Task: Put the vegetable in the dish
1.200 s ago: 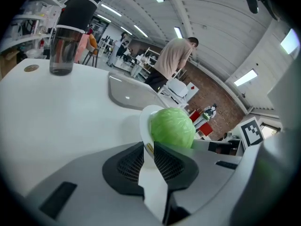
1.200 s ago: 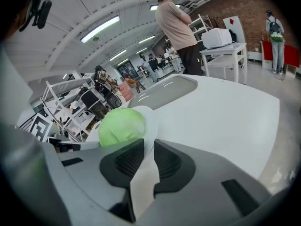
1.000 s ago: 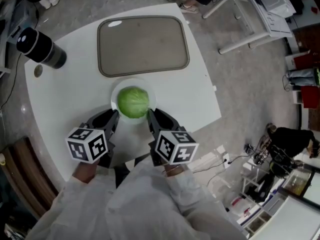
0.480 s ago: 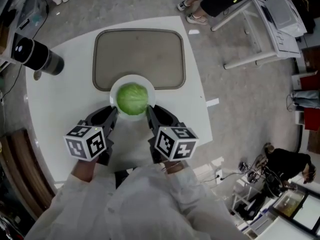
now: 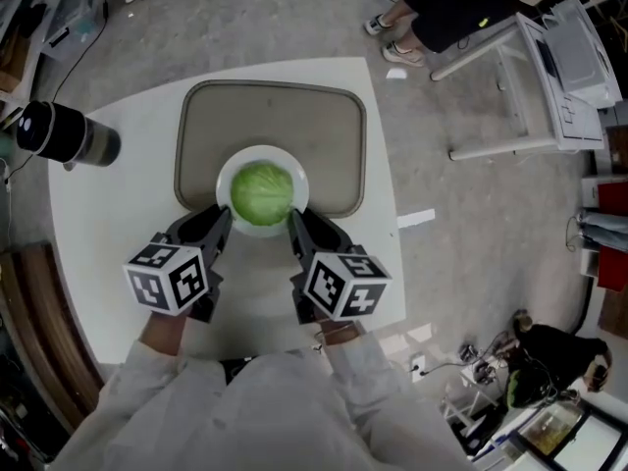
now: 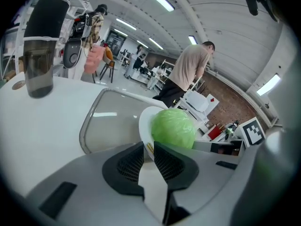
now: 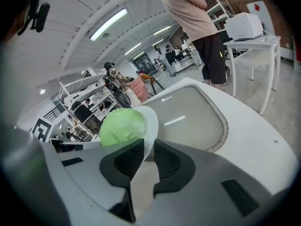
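Observation:
A round green cabbage (image 5: 262,191) lies in a white dish (image 5: 294,168). My left gripper (image 5: 221,220) is shut on the dish's left rim, and my right gripper (image 5: 297,223) is shut on its right rim. Together they hold the dish over the near edge of a grey tray (image 5: 270,111). In the left gripper view the rim (image 6: 143,121) sits between the jaws of the gripper (image 6: 149,149), with the cabbage (image 6: 173,128) just beyond. The right gripper view shows the same: rim (image 7: 151,121), gripper (image 7: 149,152), cabbage (image 7: 121,125).
The tray lies on a white table (image 5: 118,224). A black cylinder container (image 5: 64,135) stands at the table's far left. A person (image 5: 461,8) stands beyond the table's far right corner, next to a white side table (image 5: 549,57).
Both grippers have carried the dish with the cabbage away from me, from the bare table to over the tray's near edge.

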`<action>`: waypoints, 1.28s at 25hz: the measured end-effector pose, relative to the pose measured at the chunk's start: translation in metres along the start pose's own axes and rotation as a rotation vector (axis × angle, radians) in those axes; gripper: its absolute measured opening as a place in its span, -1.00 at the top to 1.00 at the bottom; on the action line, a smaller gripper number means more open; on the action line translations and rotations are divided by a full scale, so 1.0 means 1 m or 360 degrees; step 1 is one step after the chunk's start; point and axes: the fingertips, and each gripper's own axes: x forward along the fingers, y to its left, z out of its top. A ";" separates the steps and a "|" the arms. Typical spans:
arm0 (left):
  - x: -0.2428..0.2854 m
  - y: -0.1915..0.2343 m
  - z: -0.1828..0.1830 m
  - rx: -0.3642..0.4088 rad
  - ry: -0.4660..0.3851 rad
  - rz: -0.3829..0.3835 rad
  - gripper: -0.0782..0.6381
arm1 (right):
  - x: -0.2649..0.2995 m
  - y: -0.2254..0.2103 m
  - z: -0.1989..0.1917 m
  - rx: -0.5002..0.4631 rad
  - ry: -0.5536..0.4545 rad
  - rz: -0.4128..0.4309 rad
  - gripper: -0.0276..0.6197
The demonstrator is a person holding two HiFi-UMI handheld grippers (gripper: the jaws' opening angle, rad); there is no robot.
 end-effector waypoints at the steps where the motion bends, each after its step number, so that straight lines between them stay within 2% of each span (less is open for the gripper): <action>1: 0.004 0.002 0.005 -0.0001 -0.0003 0.0004 0.62 | 0.004 -0.002 0.005 0.0004 -0.0001 0.0002 0.69; 9: 0.038 0.003 0.034 -0.0010 -0.0025 0.0017 0.62 | 0.028 -0.022 0.037 0.0026 -0.0004 -0.0001 0.69; 15: 0.054 0.018 0.041 -0.0075 -0.0040 0.0047 0.62 | 0.050 -0.027 0.046 0.0024 0.0010 -0.0001 0.69; 27: 0.071 0.022 0.049 -0.0124 -0.0073 0.0112 0.61 | 0.073 -0.038 0.062 -0.0081 0.0097 -0.0041 0.68; 32: 0.073 0.026 0.050 -0.0129 -0.0060 0.0177 0.61 | 0.077 -0.038 0.061 -0.0105 0.0124 -0.0058 0.68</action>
